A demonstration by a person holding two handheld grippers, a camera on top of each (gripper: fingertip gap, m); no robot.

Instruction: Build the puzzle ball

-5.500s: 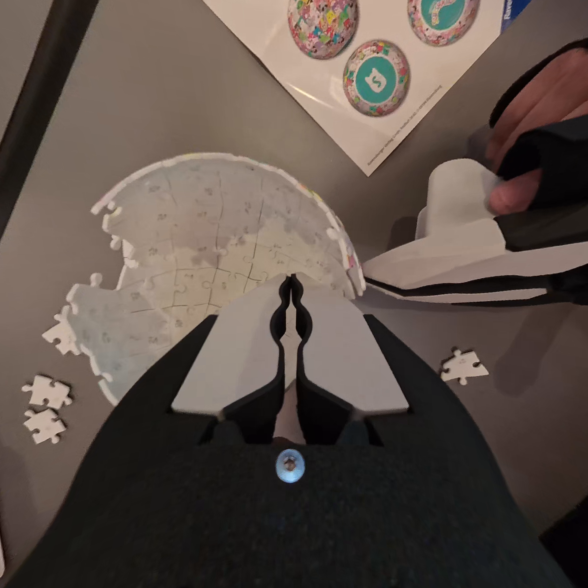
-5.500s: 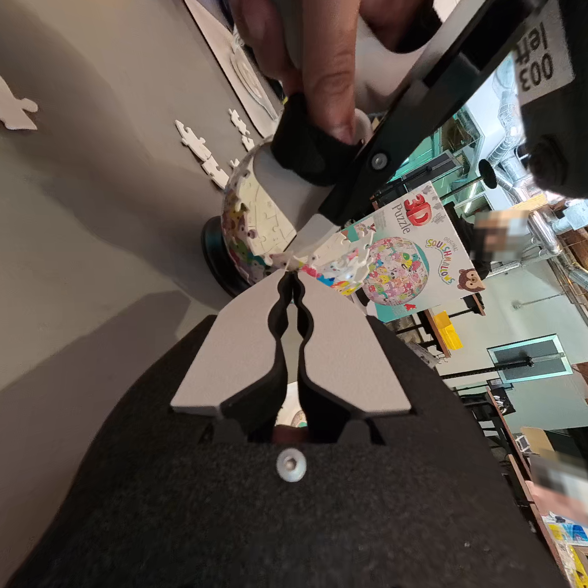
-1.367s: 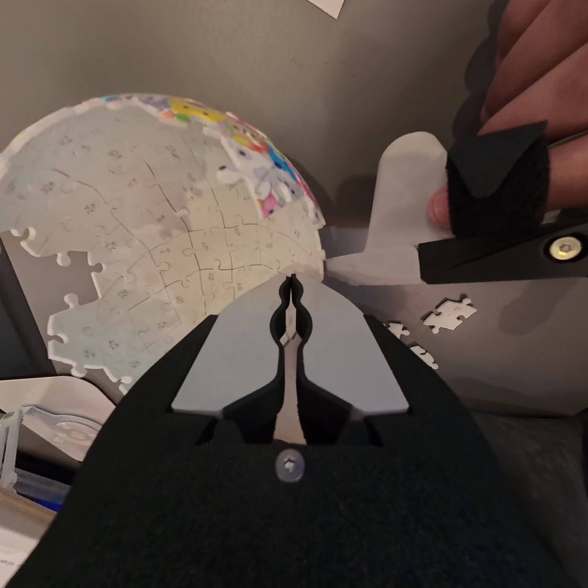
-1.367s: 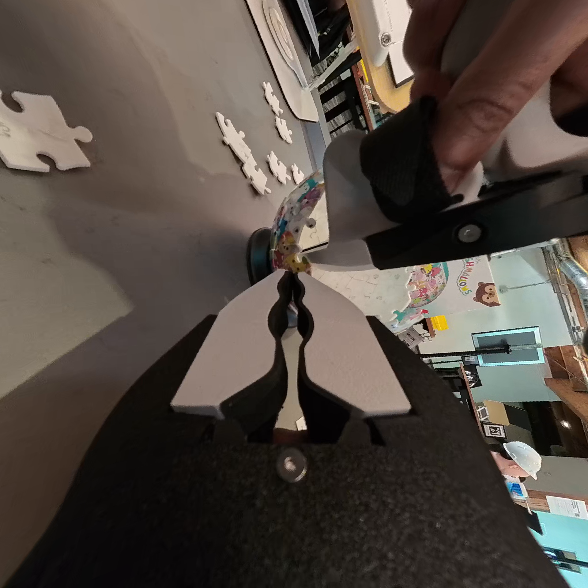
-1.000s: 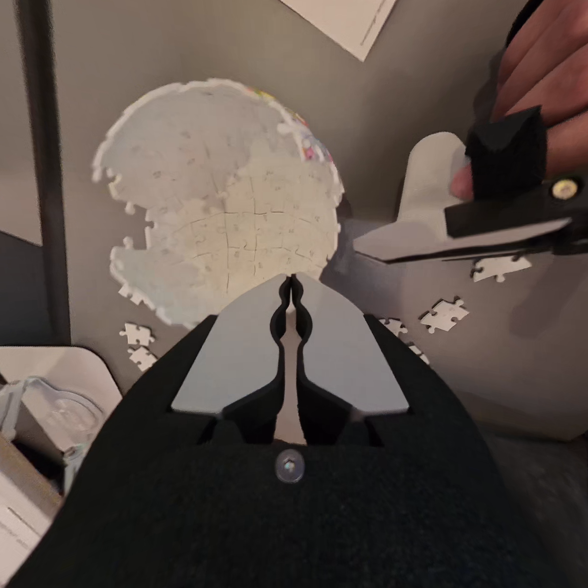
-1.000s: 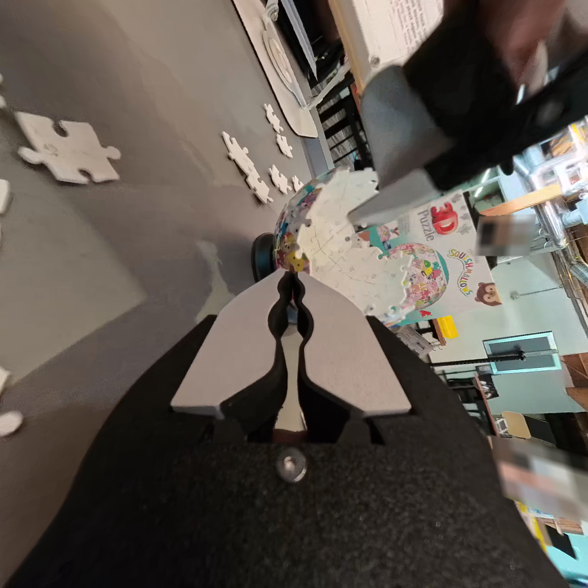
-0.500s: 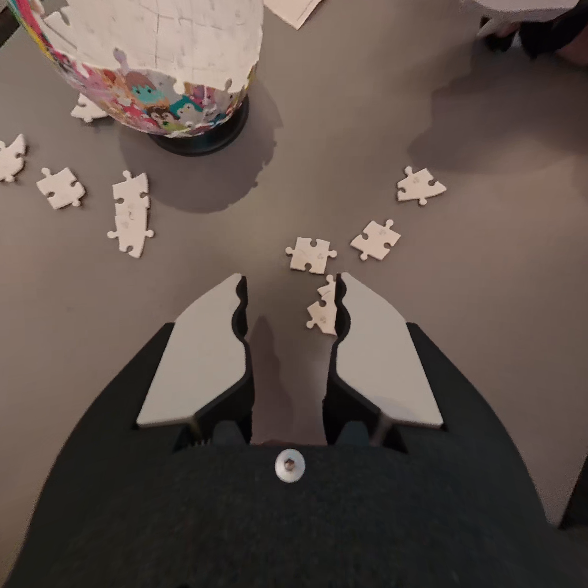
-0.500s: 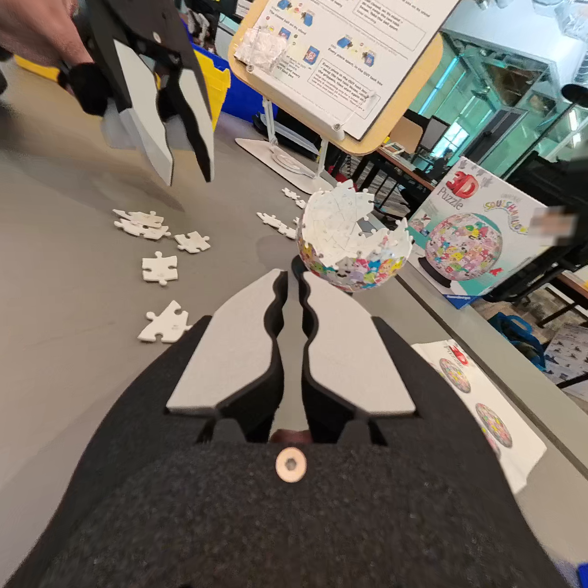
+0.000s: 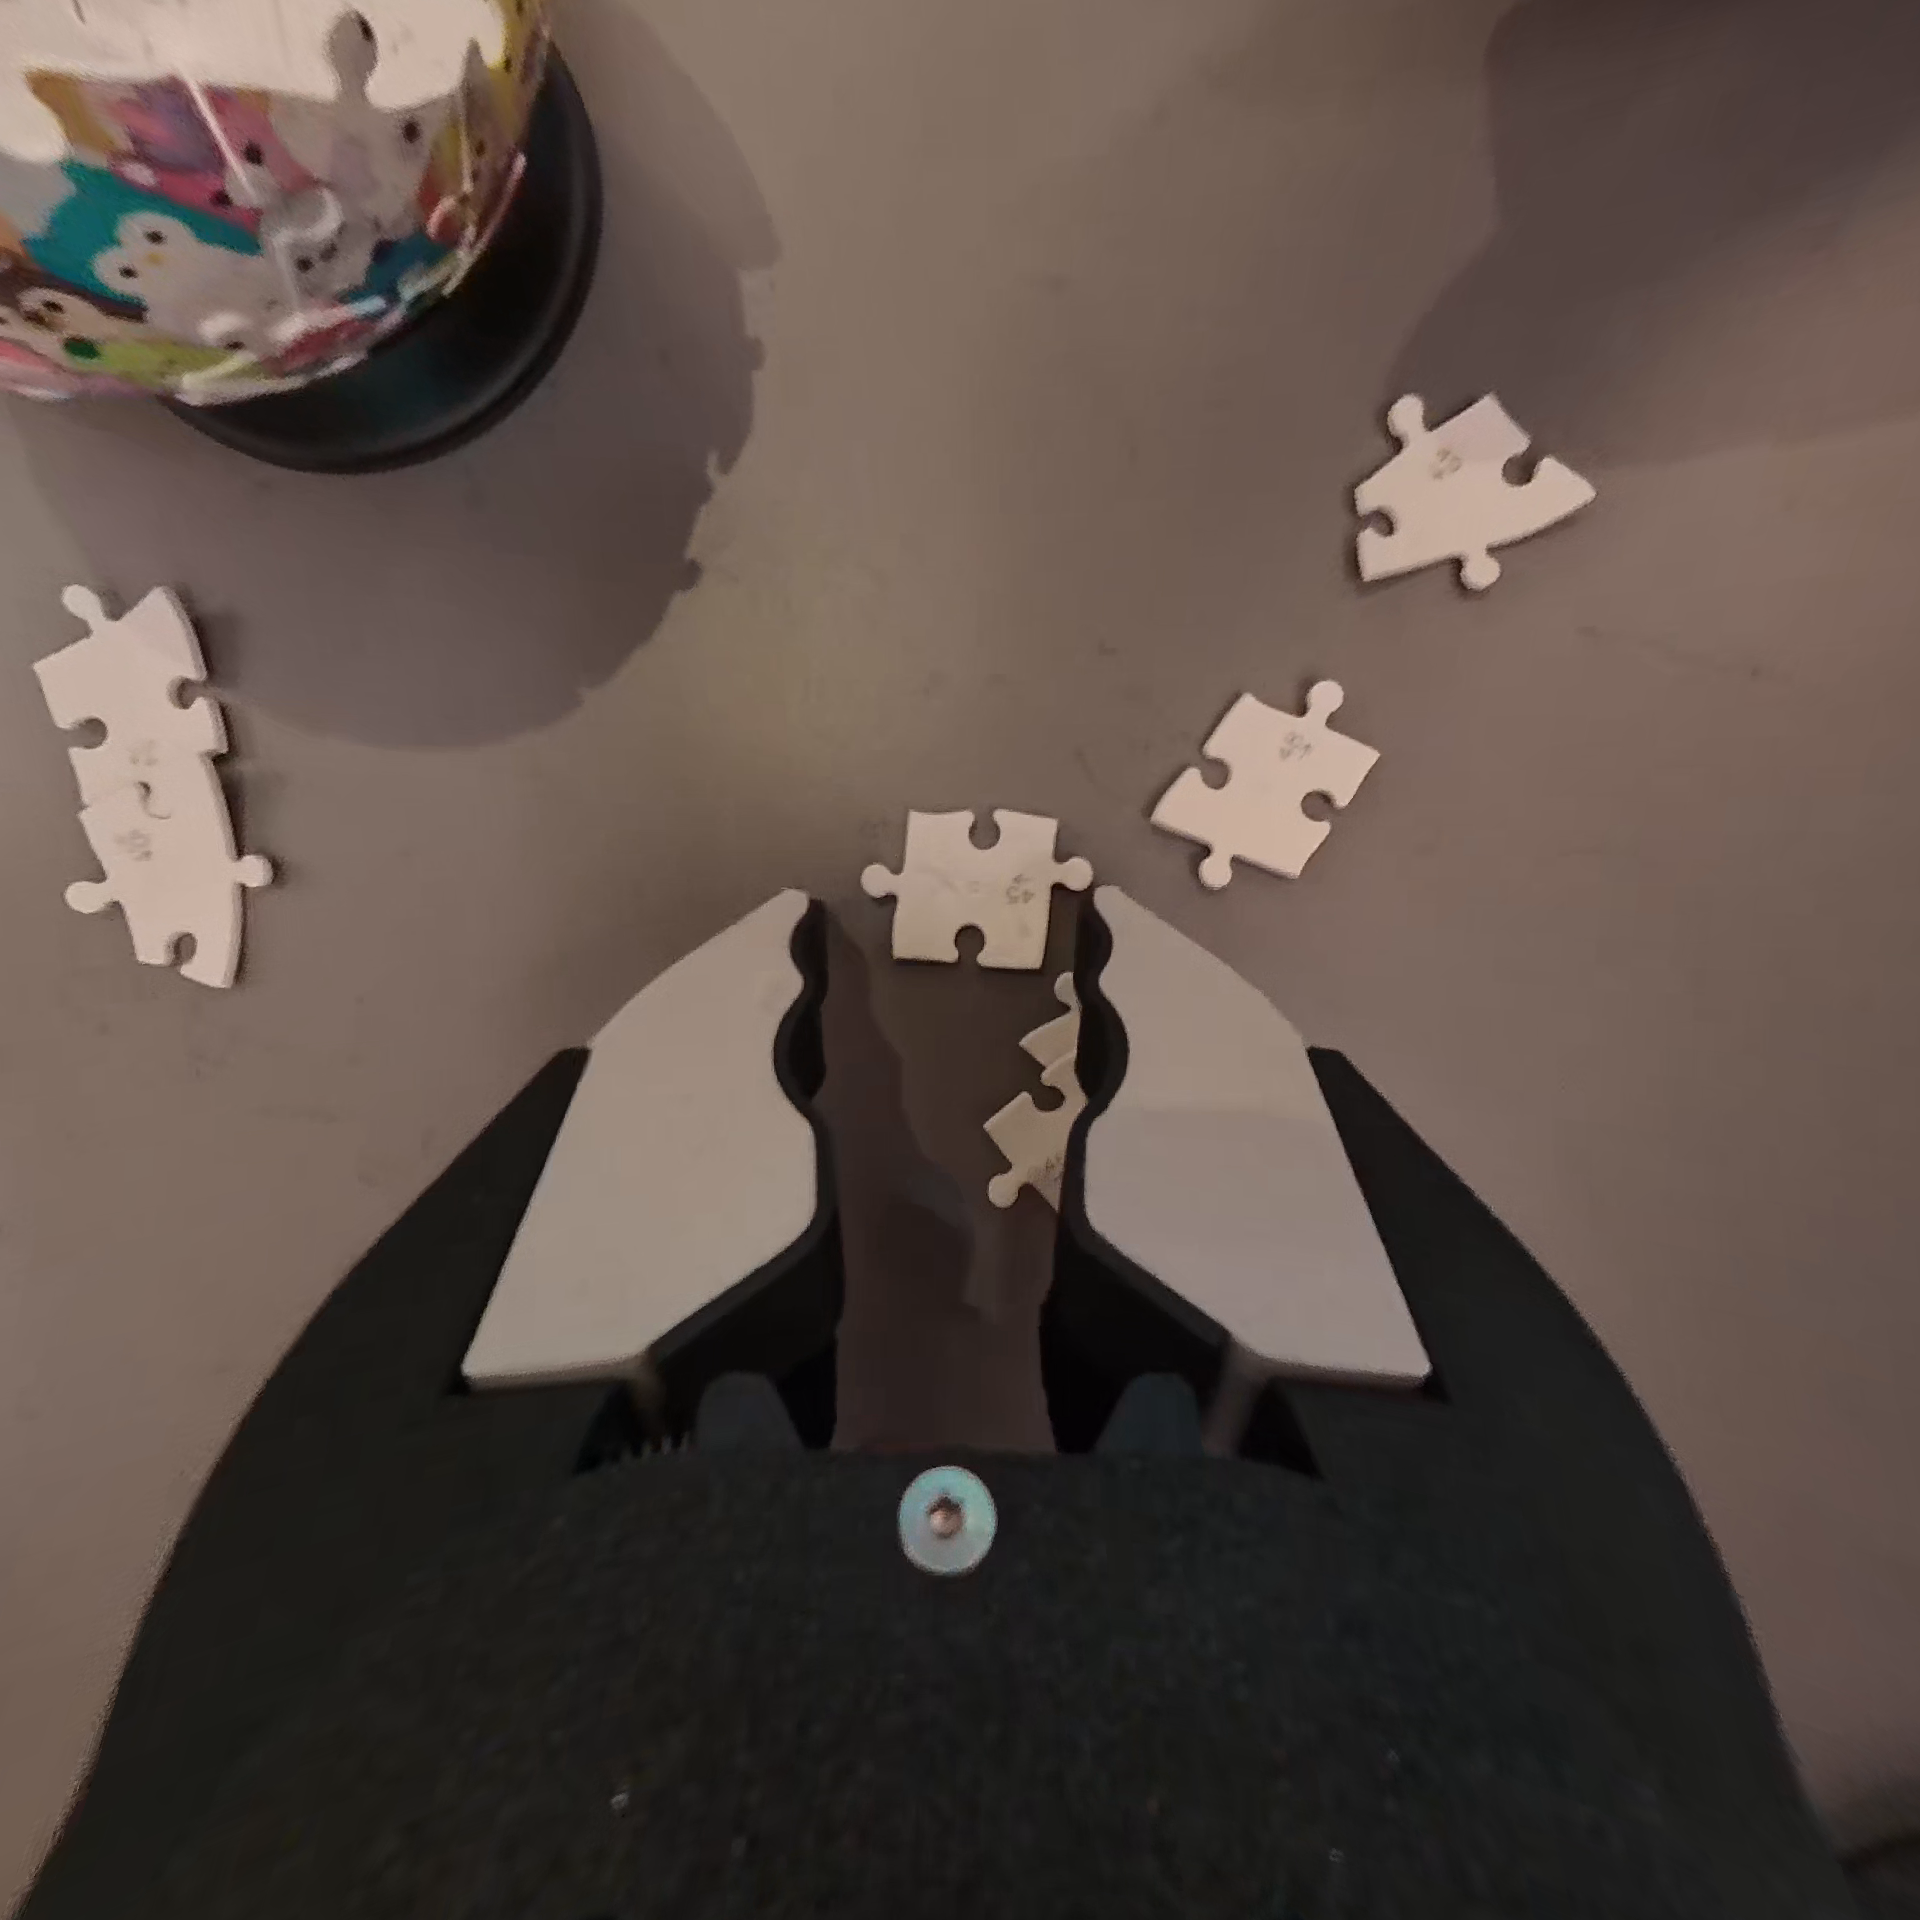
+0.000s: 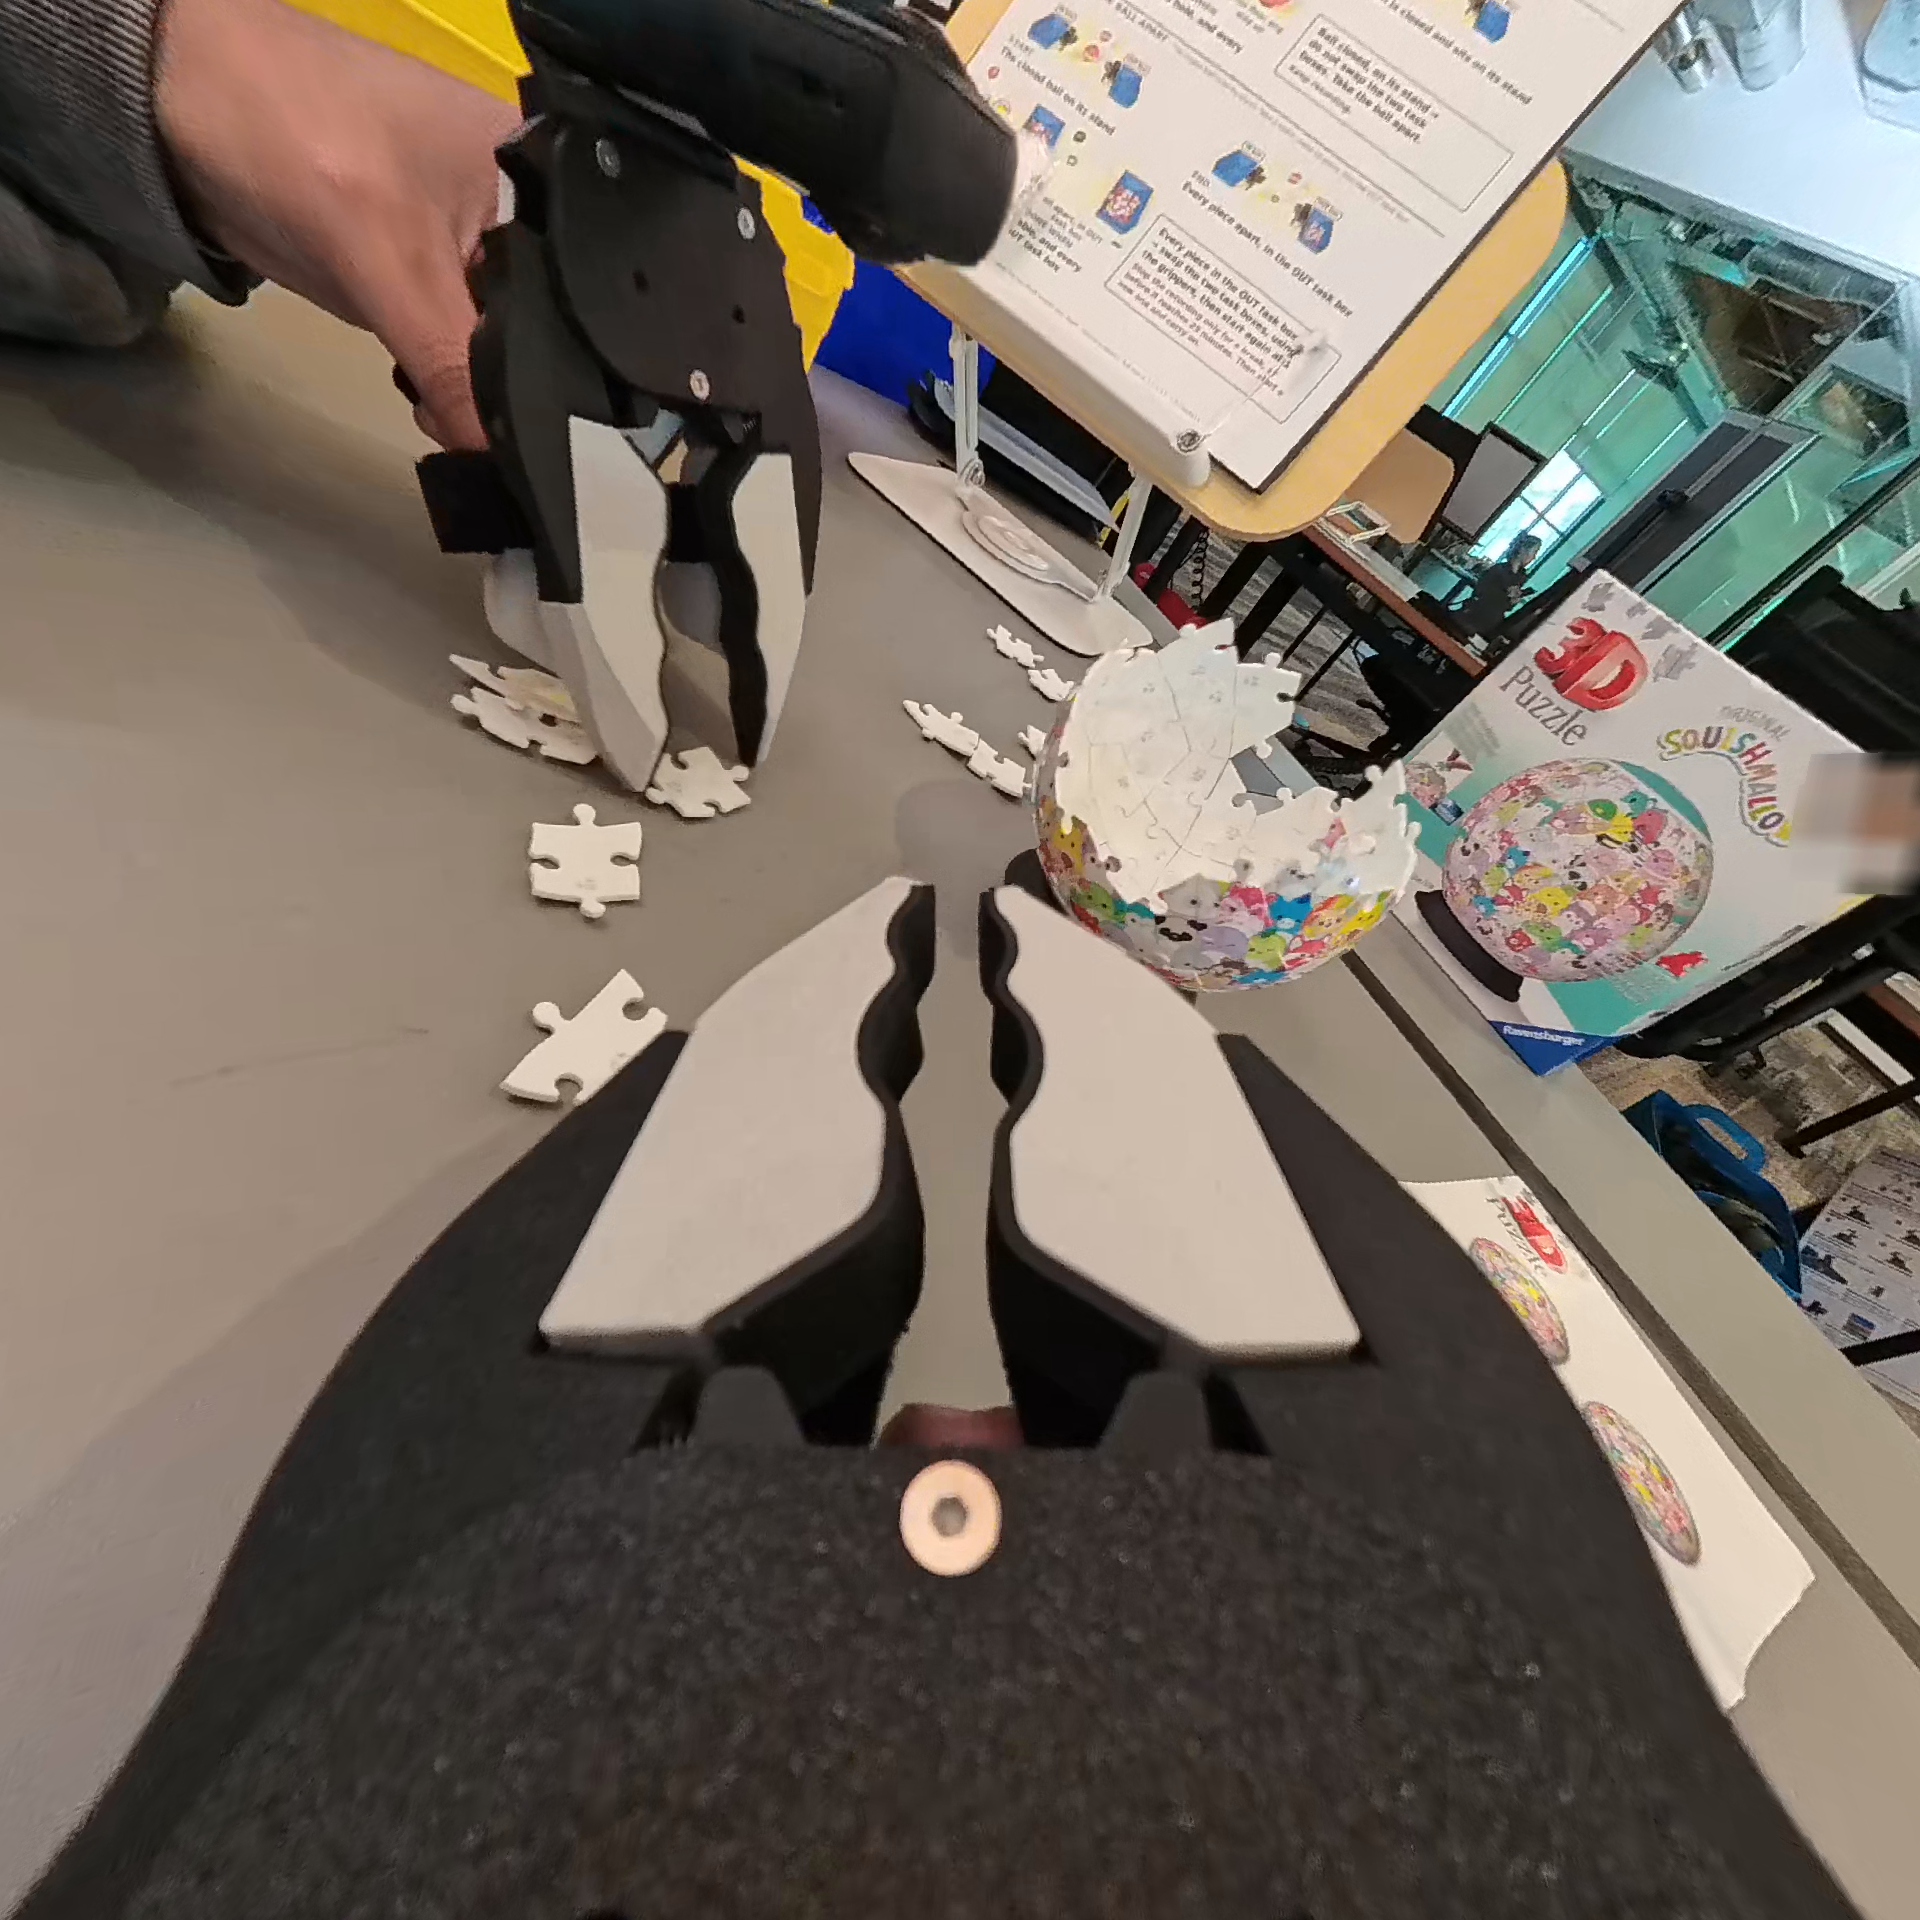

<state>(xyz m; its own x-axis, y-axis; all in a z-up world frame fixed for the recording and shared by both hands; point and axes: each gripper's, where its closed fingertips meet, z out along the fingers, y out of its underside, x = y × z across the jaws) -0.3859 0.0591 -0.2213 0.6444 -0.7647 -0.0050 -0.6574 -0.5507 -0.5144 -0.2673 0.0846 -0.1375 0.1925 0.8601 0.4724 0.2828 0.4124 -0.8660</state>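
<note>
The half-built puzzle ball (image 10: pixel 1216 831), white inside and colourful outside, sits open-topped on its black stand (image 9: pixel 468 343); its lower edge shows in the left wrist view (image 9: pixel 239 187). My left gripper (image 9: pixel 948 904) is open, its tips down at the table on either side of a loose white piece (image 9: pixel 971 888). It also shows in the right wrist view (image 10: pixel 691 764), over that piece (image 10: pixel 698 781). More pieces (image 9: pixel 1039 1101) lie partly under its right finger. My right gripper (image 10: pixel 958 896) is slightly open and empty, just short of the ball.
Loose white pieces lie on the grey table (image 9: pixel 1268 784), (image 9: pixel 1460 494), a joined pair (image 9: pixel 145 779) to the left. The puzzle box (image 10: pixel 1621 831) stands beyond the table's right edge. An instruction board (image 10: pixel 1247 208) stands behind. A printed sheet (image 10: pixel 1621 1455) lies at right. The tips of one gripper are about 15 cm away from the tips of the other.
Both grippers let go of the ball's rim and drew away. The left one opened and came down over the loose pieces. The right one pulled back and opened slightly.
</note>
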